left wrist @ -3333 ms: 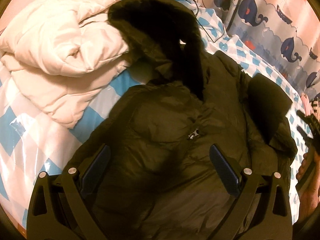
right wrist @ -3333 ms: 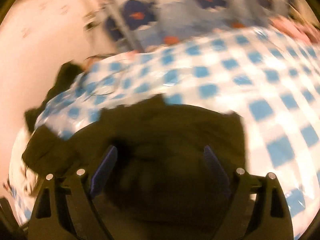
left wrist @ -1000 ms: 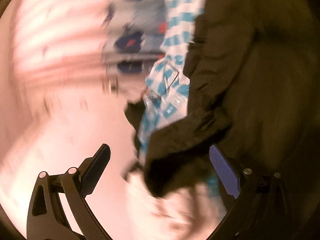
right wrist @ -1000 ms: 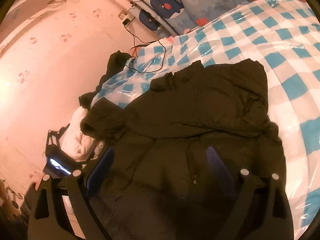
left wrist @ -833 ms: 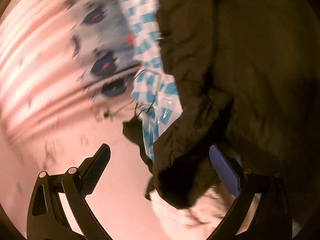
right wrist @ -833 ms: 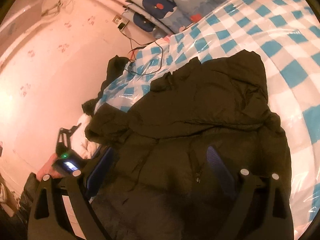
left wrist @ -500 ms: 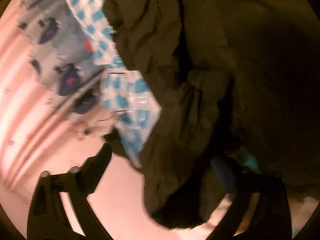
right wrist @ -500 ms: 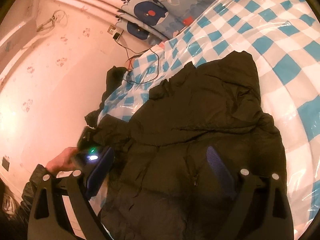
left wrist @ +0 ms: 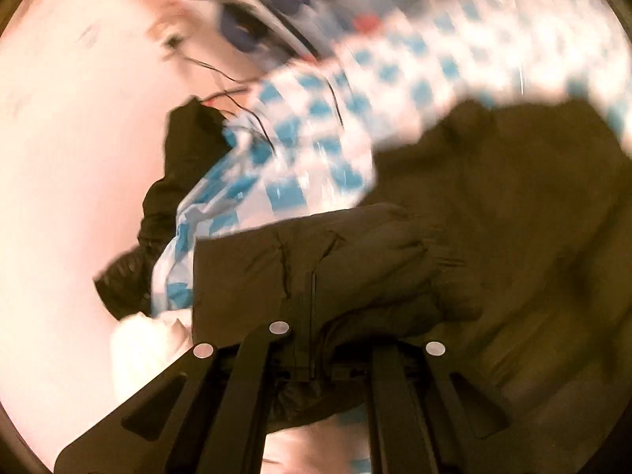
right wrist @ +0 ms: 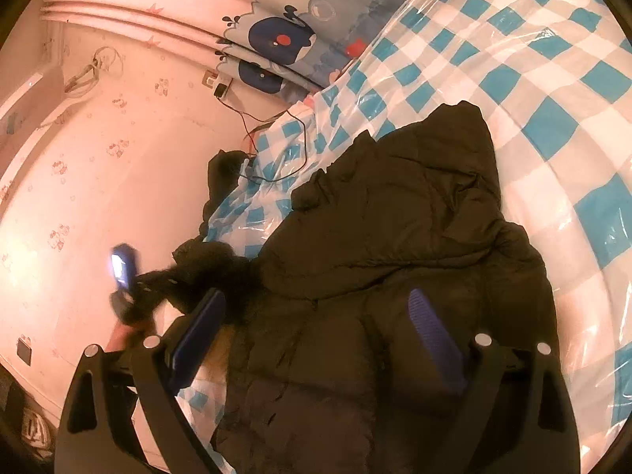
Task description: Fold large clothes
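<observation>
1. The dark puffer jacket (right wrist: 395, 260) lies spread on the blue-and-white checked bed cover (right wrist: 553, 91), filling the centre and lower part of the right wrist view; one folded part runs up toward the upper right of that frame.
2. The left gripper (left wrist: 312, 331) has its fingers drawn together on a thick bunch of the jacket (left wrist: 316, 268) at the lower centre of its own view; the cloth bulges out above the fingers; this view is blurred.
3. The right gripper (right wrist: 316, 335) hangs over the jacket with its blue pads (right wrist: 428, 324) wide apart and nothing between them.
4. At the left of the right wrist view the left gripper (right wrist: 130, 288) appears small and blurred, at the jacket's edge.
5. A whale-print curtain (right wrist: 284, 35) hangs at the upper centre; a black cable (right wrist: 276, 146) trails down from the pink wall (right wrist: 98, 181) onto the cover.
</observation>
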A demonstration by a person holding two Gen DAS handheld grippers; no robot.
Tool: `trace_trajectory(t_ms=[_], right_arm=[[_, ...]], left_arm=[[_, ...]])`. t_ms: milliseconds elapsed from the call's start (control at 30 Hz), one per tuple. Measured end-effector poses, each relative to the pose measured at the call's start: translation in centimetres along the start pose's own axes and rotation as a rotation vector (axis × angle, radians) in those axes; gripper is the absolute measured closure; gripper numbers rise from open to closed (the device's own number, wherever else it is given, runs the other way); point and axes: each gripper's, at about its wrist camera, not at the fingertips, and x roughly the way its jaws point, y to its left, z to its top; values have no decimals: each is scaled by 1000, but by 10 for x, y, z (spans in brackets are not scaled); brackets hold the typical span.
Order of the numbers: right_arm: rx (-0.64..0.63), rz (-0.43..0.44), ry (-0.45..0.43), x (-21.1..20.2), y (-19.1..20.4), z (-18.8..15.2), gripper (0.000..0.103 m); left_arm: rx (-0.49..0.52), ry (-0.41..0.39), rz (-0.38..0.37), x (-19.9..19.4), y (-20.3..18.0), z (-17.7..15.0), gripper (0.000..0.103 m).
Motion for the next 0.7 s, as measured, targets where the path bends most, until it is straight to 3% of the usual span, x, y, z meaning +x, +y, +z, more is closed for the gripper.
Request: trace_trajectory(t_ms=[133,267,400,533,700], right_arm=[[22,15,-11,-5,-2,2,13],[56,31,-23,-13,-6,7,13],[118,53,-34,-21,-16,12,13],[178,76,-60,-33,-27,20,13],[260,103,-95,-49,-43,29,13]], left_arm=[[-254,-175,-159,-53,31,26,101],[-319,-292,-302,-78,16,64,101],[-335,-383,-471,-98,-45,98,101],[-342,-401,-604,-91,-111,118,101],[-370,-302,-715,-37,-190,117,101]])
